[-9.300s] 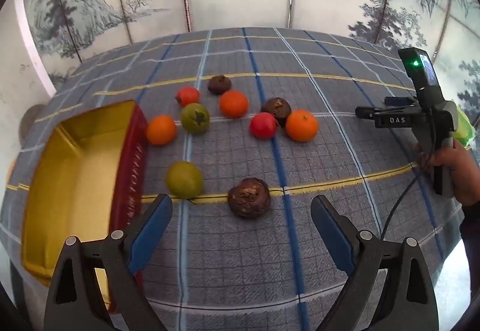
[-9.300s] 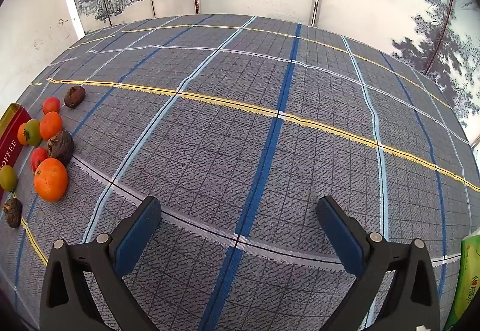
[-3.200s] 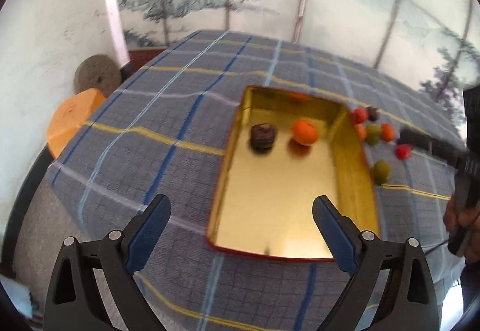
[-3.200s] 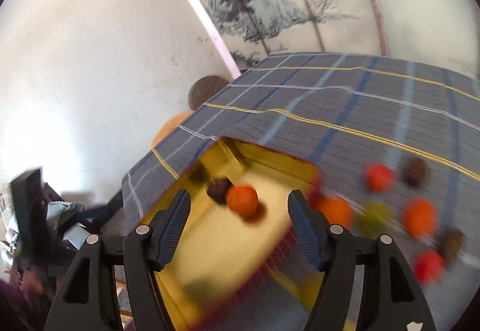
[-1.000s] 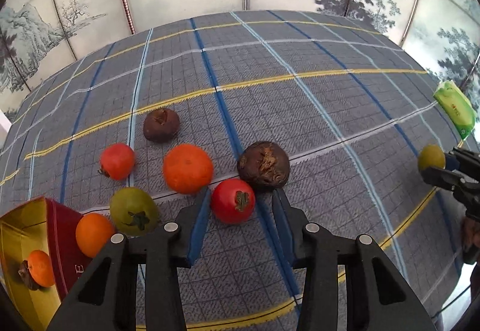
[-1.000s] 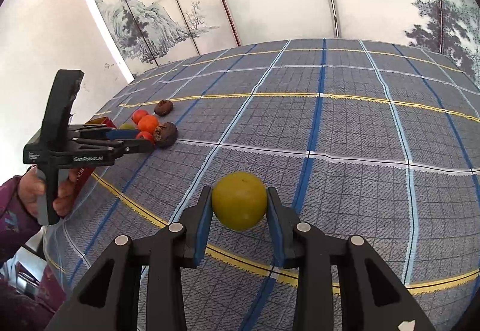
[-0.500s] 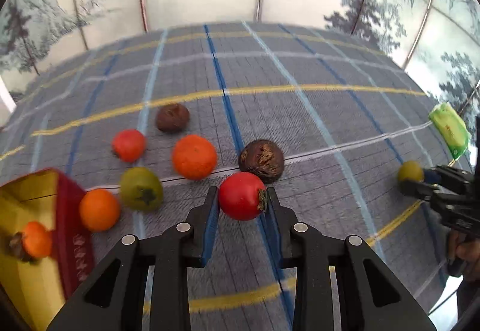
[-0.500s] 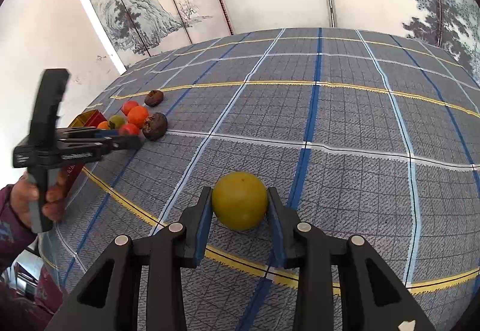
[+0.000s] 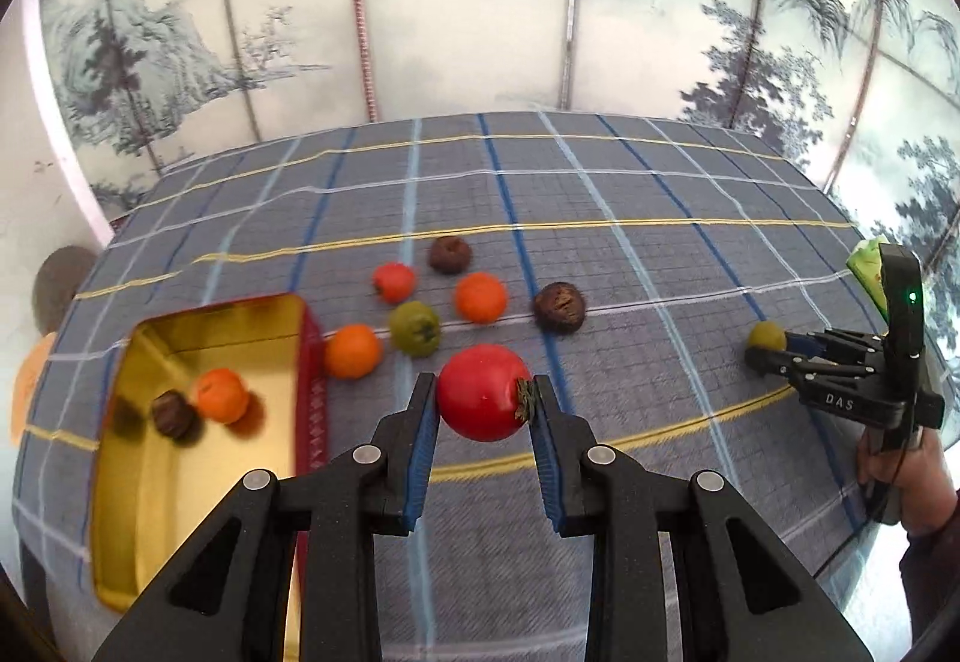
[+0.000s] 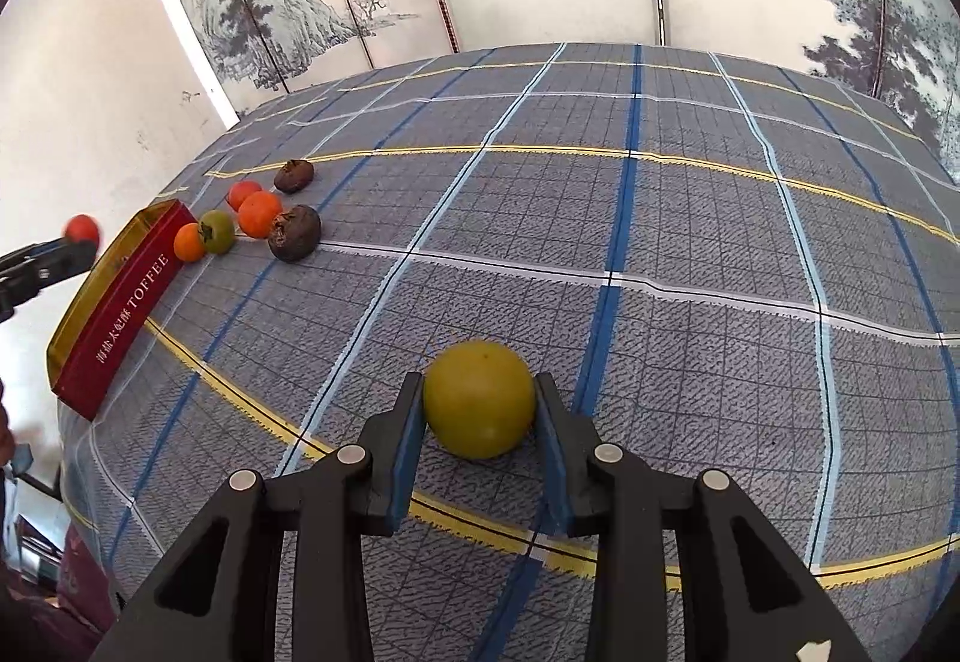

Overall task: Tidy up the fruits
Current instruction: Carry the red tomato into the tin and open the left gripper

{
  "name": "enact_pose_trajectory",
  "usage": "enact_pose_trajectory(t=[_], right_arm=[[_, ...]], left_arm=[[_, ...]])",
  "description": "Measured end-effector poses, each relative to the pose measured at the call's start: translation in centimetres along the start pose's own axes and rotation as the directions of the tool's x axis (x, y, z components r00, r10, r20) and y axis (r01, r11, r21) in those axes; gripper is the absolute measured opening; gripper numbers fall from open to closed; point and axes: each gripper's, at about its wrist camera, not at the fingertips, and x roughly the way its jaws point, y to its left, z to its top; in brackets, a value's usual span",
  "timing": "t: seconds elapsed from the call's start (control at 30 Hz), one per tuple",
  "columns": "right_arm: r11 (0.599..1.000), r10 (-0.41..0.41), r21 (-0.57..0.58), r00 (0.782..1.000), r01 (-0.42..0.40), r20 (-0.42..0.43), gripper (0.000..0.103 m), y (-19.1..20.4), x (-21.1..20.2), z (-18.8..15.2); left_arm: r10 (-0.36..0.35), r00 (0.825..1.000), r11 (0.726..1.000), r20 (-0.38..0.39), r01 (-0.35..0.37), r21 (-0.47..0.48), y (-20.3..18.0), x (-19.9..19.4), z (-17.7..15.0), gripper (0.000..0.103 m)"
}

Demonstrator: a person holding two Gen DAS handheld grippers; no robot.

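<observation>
My left gripper (image 9: 483,398) is shut on a red fruit (image 9: 480,392) and holds it in the air above the checked cloth, right of the gold tin (image 9: 150,476). An orange fruit (image 9: 221,395) and a dark brown one (image 9: 173,413) lie inside that tin. Several loose fruits remain on the cloth: an orange one (image 9: 353,351) by the tin's red wall, a green one (image 9: 414,328), another orange (image 9: 480,297), a small red one (image 9: 394,282) and two brown ones (image 9: 559,306). My right gripper (image 10: 477,410) is shut on a yellow-green fruit (image 10: 479,398) low over the cloth.
The tin's red side reads TOFFEE (image 10: 129,314). A green packet (image 9: 867,272) lies at the cloth's right edge. A person's hand (image 9: 906,476) holds the right tool. A painted folding screen (image 9: 480,2) stands behind the table. An orange stool (image 9: 30,380) sits left of the table.
The left gripper has lifted the red fruit off the cloth and drawn back toward the tin, which now shows more fully. The right gripper has stayed in place, still clamped on the yellow-green fruit.
</observation>
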Motion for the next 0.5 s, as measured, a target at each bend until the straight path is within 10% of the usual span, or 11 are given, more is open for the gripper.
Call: enact_pose_trajectory(t=[0.5], right_arm=[[0.998,-0.048,-0.035,0.999,0.048,-0.006,0.033,0.9,0.1,0.0]], left_arm=[[0.169,0.986,0.983,-0.001,-0.168,-0.077,7.2,-2.3,-3.2,0.031]])
